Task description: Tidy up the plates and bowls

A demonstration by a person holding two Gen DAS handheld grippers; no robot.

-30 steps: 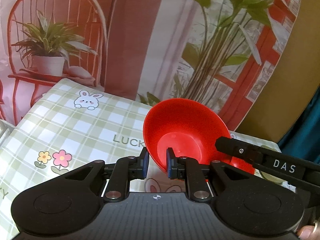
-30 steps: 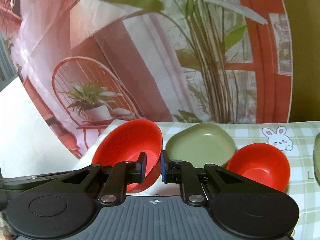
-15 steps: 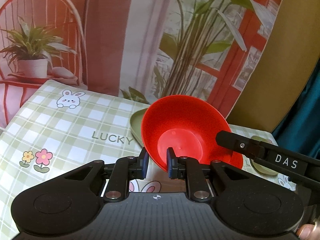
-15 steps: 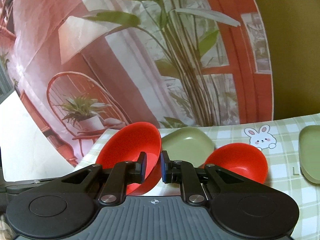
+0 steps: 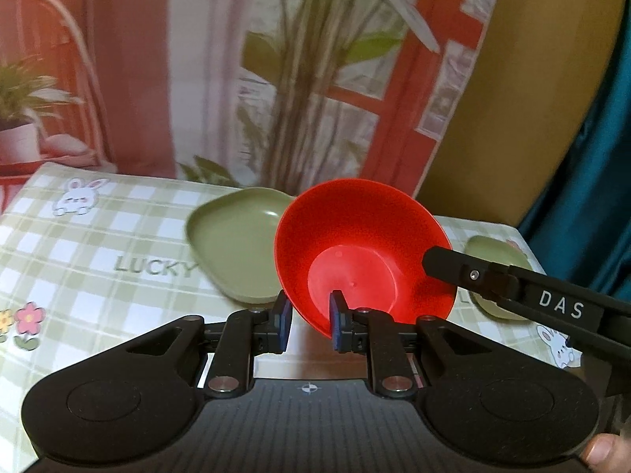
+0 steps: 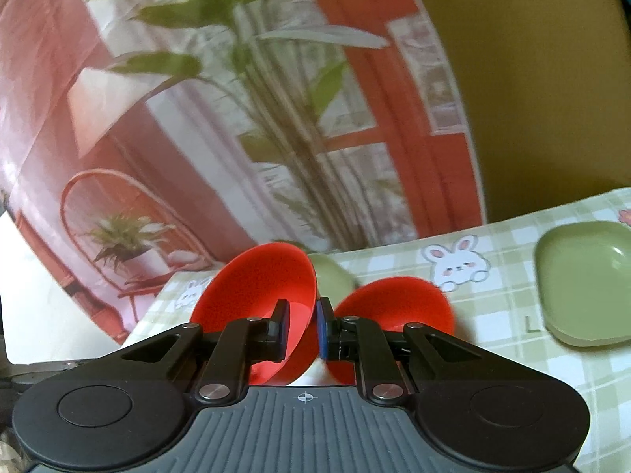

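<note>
The left tool is clamping the rim of a red bowl, holding it tilted above the bench. The right tool is pinching the same bowl's wall from the other side. With 2 tools gripping 1 thin rim, any uneven pull risks twisting the bowl loose, dropping it onto the second red bowl sitting just beside it or the green plate behind. Both tools are pointing forward, roughly level, the right one crossing in from the side.

Checked cloth bare at left; green plate blocks centre.
</note>
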